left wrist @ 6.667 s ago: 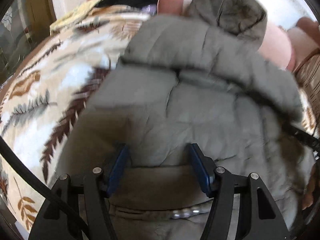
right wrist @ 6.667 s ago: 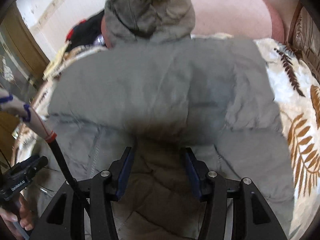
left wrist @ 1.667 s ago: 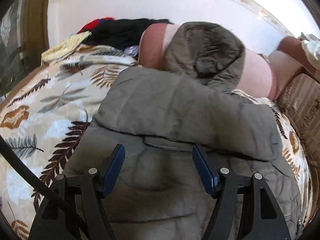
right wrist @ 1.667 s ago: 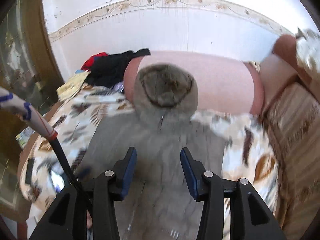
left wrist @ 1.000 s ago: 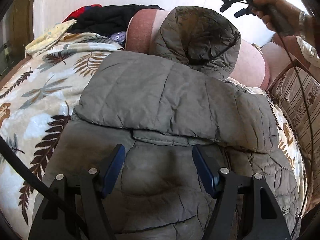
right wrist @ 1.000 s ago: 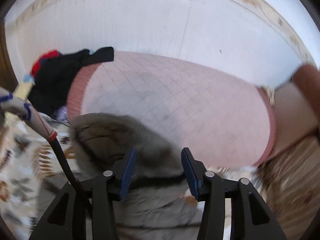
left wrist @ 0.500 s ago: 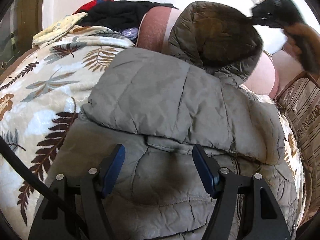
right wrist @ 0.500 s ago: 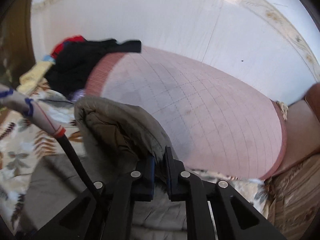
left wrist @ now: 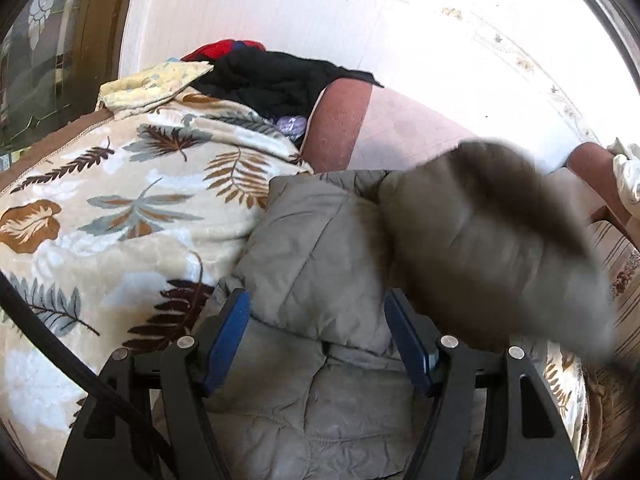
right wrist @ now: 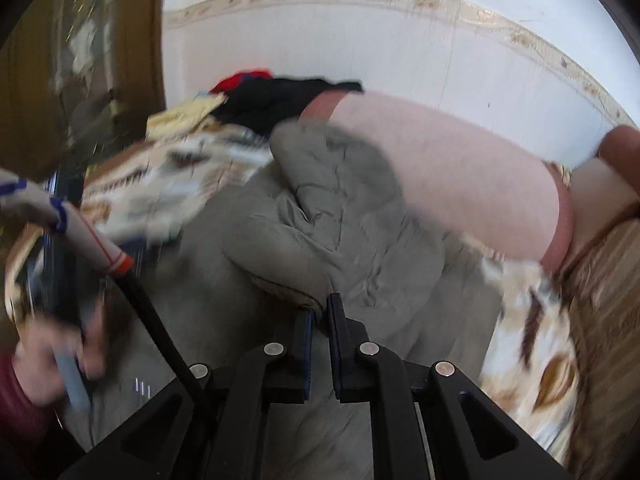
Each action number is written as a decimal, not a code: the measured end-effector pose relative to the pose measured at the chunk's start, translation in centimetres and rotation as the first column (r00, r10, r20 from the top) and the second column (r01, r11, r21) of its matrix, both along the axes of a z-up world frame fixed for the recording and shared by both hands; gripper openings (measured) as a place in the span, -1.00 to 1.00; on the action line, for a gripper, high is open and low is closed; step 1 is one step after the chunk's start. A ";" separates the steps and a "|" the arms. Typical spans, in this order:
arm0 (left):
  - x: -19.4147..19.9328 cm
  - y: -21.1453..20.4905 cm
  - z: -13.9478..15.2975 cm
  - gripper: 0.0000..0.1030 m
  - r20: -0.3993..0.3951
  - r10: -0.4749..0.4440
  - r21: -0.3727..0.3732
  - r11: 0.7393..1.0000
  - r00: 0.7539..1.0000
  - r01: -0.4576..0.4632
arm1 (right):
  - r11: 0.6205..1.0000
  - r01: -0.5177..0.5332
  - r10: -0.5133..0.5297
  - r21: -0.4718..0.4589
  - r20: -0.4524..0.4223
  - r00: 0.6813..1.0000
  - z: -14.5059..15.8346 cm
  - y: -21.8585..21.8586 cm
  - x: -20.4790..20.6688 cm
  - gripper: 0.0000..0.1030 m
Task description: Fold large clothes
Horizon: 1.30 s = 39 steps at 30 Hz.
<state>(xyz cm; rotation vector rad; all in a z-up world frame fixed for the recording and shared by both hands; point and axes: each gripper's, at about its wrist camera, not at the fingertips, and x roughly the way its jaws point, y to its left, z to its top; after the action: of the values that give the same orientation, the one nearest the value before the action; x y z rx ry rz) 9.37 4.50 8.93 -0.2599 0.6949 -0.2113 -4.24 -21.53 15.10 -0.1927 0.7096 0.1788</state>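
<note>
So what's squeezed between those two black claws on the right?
The rim of the grey puffy jacket's hood, pinched in the right gripper, seen in the right wrist view.

Leaf-print blanket [left wrist: 120,216], pink bolster [right wrist: 460,176], black clothes [left wrist: 272,76], yellow cloth [left wrist: 148,86], white wall [left wrist: 320,12]

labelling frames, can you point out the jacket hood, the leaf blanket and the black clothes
jacket hood [right wrist: 340,200], right wrist view, on its quilted crown
leaf blanket [left wrist: 120,216], left wrist view, on a printed leaf
black clothes [left wrist: 276,76], left wrist view, middle of the heap
</note>
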 end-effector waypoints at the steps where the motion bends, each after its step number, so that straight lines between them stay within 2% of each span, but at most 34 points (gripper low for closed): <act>1: -0.1 -0.3 0.1 0.33 0.008 -0.007 -0.001 1.000 1.000 0.007 | 1.000 -0.001 0.001 0.019 -0.028 1.000 -1.6 0.2 -0.5 -0.85; 2: -0.2 -0.7 0.2 0.33 0.017 -0.021 -0.004 1.000 1.000 0.021 | 0.999 0.002 0.001 0.043 -0.072 0.997 -3.7 0.3 -0.8 -0.85; 4: -0.1 -2.0 0.2 0.33 0.029 -0.064 -0.021 0.998 0.998 0.065 | 0.998 0.020 -0.012 0.056 -0.132 0.991 -7.3 0.2 -0.3 -1.00; 6: 0.2 -3.8 -0.2 0.34 0.027 -0.119 -0.030 0.992 0.993 0.120 | 0.995 0.043 -0.025 0.089 -0.194 0.981 -10.3 -0.1 0.9 -0.99; 8: 0.7 -6.0 -1.6 0.33 -0.007 -0.177 0.007 0.984 0.984 0.177 | 0.993 0.065 -0.041 0.096 -0.228 0.973 -12.3 -0.3 2.0 -0.99; 9: 1.1 -7.1 -2.3 0.34 -0.034 -0.183 0.053 0.981 0.982 0.185 | 0.991 0.078 -0.050 0.110 -0.236 0.970 -12.6 -0.4 2.3 -0.99; 10: 1.7 -7.9 -3.4 0.34 -0.067 -0.166 0.096 0.980 0.984 0.172 | 0.986 0.088 -0.052 0.140 -0.243 0.969 -12.4 -0.8 2.6 -0.99; 11: 2.0 -8.0 -3.9 0.33 -0.090 -0.153 0.097 0.982 0.984 0.162 | 0.983 0.090 -0.050 0.159 -0.237 0.970 -12.0 -1.1 2.6 -0.99; 13: 2.8 -7.4 -4.6 0.33 -0.136 -0.139 0.045 0.988 0.981 0.147 | 0.982 0.092 -0.059 0.166 -0.196 0.979 -10.1 -1.8 2.5 -0.98; 17: 3.0 -6.4 -3.7 0.33 -0.109 -0.108 0.029 0.993 0.988 0.111 | 0.967 0.095 -0.073 0.238 -0.100 0.992 -4.9 -4.4 4.3 -0.97; 20: 3.3 -6.2 -3.7 0.33 -0.114 -0.102 0.024 0.994 0.988 0.105 | 0.959 0.094 -0.083 0.268 -0.052 0.995 -1.9 -5.1 7.8 -0.96; 22: 3.5 -6.3 -3.9 0.33 -0.124 -0.095 0.039 0.994 0.988 0.101 | 0.964 0.084 -0.081 0.251 -0.025 0.996 -0.9 -4.2 10.8 -0.95; 25: 3.7 -6.0 -4.2 0.33 -0.137 -0.083 0.059 0.994 0.987 0.092 | 0.968 0.091 -0.086 0.234 -0.031 0.996 -2.1 -3.1 14.8 -0.95; 28: 4.2 -5.7 -4.7 0.33 -0.161 -0.079 0.062 0.994 0.984 0.091 | 0.964 0.127 -0.090 0.234 -0.163 0.982 -6.4 -1.9 17.6 -0.94; 30: 4.3 -5.8 -4.8 0.33 -0.162 -0.084 0.070 0.993 0.983 0.096 | 0.958 0.161 -0.098 0.236 -0.260 0.961 -9.5 -1.7 18.0 -0.94; 31: 4.2 -5.8 -4.7 0.33 -0.158 -0.087 0.072 0.992 0.984 0.099 | 0.954 0.170 -0.097 0.248 -0.279 0.955 -10.7 -1.8 18.1 -0.93; 33: 4.0 -5.9 -4.4 0.33 -0.142 -0.090 0.077 0.992 0.986 0.102 | 0.952 0.163 -0.094 0.260 -0.258 0.961 -10.8 -1.9 17.7 -0.94; 37: 3.5 -5.6 -3.7 0.33 -0.109 -0.073 0.084 0.993 0.991 0.083 | 0.948 0.127 -0.067 0.292 -0.206 0.976 -8.4 -2.0 15.5 -0.93; 39: 3.4 -5.3 -3.4 0.33 -0.097 -0.052 0.095 0.994 0.994 0.061 | 0.946 0.095 -0.042 0.309 -0.174 0.984 -7.5 -1.5 14.6 -0.86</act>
<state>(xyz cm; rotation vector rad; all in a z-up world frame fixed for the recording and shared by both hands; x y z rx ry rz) 12.81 -0.76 5.51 -0.1575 0.8043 -0.2194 10.40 -23.00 7.59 0.1566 0.8409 0.2416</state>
